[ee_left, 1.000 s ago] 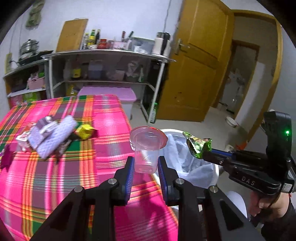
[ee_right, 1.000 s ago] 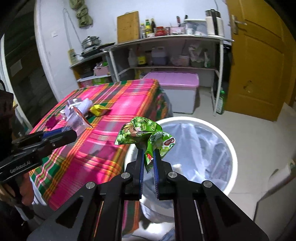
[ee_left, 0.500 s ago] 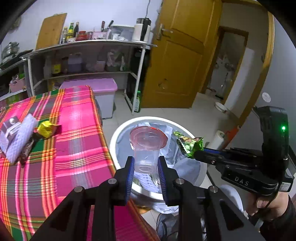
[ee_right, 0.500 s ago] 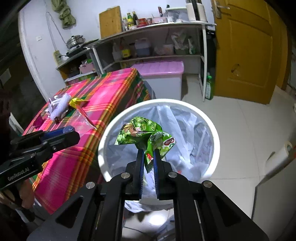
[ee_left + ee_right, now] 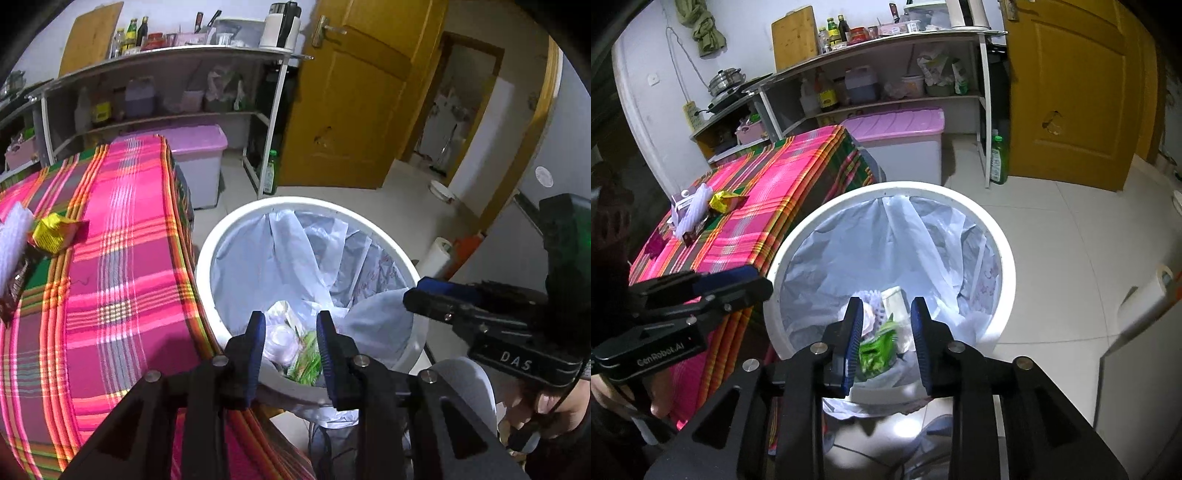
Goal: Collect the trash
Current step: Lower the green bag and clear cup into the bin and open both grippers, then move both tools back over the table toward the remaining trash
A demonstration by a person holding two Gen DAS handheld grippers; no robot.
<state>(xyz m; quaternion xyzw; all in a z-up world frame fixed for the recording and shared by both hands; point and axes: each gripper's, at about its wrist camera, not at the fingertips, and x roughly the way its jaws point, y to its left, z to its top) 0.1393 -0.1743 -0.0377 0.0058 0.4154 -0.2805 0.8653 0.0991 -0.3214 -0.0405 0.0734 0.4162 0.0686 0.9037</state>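
A white trash bin (image 5: 207, 254) with a pale plastic liner stands beside the table; it also shows in the right wrist view (image 5: 1004, 258). My left gripper (image 5: 290, 343) is open and empty over the bin's near rim. My right gripper (image 5: 886, 332) is open and empty above the bin. A clear plastic cup (image 5: 280, 341) and a green snack wrapper (image 5: 875, 350) lie inside the bin among other trash. More trash lies on the table: a yellow wrapper (image 5: 55, 232) and a white textured packet (image 5: 11, 240).
The table has a pink plaid cloth (image 5: 122, 258) and its edge touches the bin. A purple-lidded storage box (image 5: 897, 136) and metal shelves (image 5: 886, 66) stand behind. A yellow door (image 5: 1071, 92) is at the right. A green bottle (image 5: 997, 160) stands on the tiled floor.
Both grippers moved over the bin and opened. The cup dropped from the left gripper and the green wrapper from the right gripper into the bin.
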